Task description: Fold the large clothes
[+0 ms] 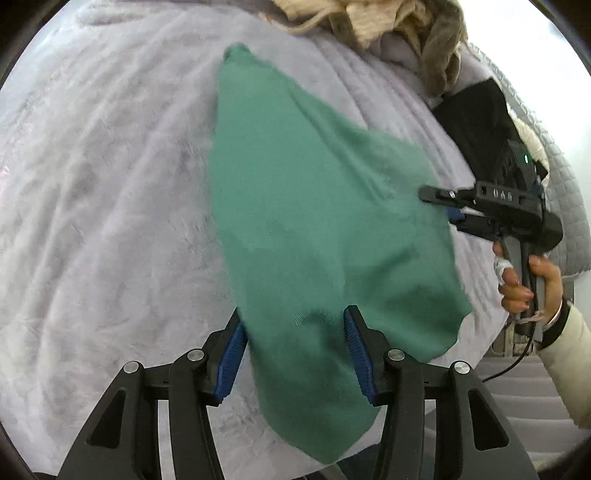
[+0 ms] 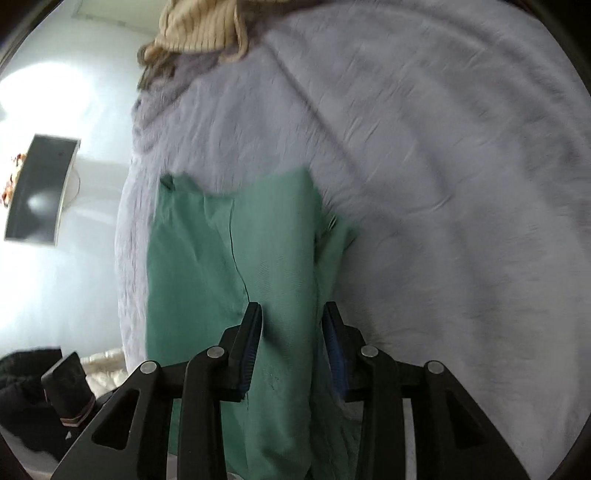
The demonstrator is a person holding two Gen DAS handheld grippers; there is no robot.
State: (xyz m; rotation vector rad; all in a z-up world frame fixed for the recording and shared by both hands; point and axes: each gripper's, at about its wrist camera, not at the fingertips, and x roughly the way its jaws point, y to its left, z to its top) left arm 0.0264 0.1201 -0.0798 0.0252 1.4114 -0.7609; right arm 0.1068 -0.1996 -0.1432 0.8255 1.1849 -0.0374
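A large green garment (image 1: pixel 306 206) is stretched over a lilac fluffy bedspread (image 1: pixel 110 192). In the left wrist view my left gripper (image 1: pixel 293 314) has its jaws wide apart with green cloth lying between them. My right gripper (image 1: pixel 439 206) shows at the right, hand-held, its jaws close together on the garment's right edge. In the right wrist view the green garment (image 2: pixel 229 266) passes between my right gripper's (image 2: pixel 291 310) fingers, which stand a little apart around a thick fold. The garment's far end tapers to a point near the top.
A beige knitted garment (image 1: pixel 369 18) lies heaped at the far end of the bed, also in the right wrist view (image 2: pixel 199 26). A black item (image 1: pixel 476 122) lies at the bed's right edge. A dark screen (image 2: pixel 40 188) hangs on the white wall. Dark objects (image 2: pixel 37 387) sit on the floor.
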